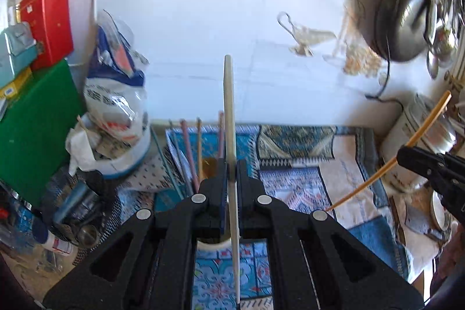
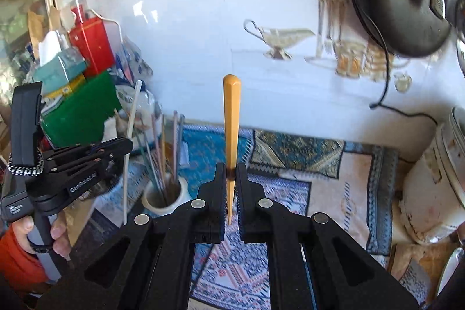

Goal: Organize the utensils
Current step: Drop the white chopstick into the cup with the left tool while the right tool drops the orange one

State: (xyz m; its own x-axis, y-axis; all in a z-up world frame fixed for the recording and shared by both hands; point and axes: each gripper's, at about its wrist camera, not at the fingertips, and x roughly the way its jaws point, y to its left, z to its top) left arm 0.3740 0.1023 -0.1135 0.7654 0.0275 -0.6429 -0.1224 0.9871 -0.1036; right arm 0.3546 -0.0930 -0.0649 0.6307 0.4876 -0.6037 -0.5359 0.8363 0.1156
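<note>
Pinching one chopstick in each gripper, I hold both clear above the holder. My left gripper (image 1: 231, 173) is pressed together on a pale chopstick (image 1: 229, 106), gripped partway along so its thick end stands up ahead of the jaws and its thin tip trails back under them. My right gripper (image 2: 231, 179) clamps an amber chopstick (image 2: 231, 112) low, close to its point, with most of the length standing above the jaws.

Both sticks look light, stiff and smooth, so I judge they could pivot or slide in a pinch near the tip; a hold nearer the middle would steady them. The holder (image 2: 171, 199), a white cup, sits on the patterned cloth (image 2: 334, 193) over the counter, with several more sticks upright in it.

Both grippers tilt downward toward the cloth, left beside right, well apart. A hand (image 2: 40, 234) wraps the left handle.
</note>
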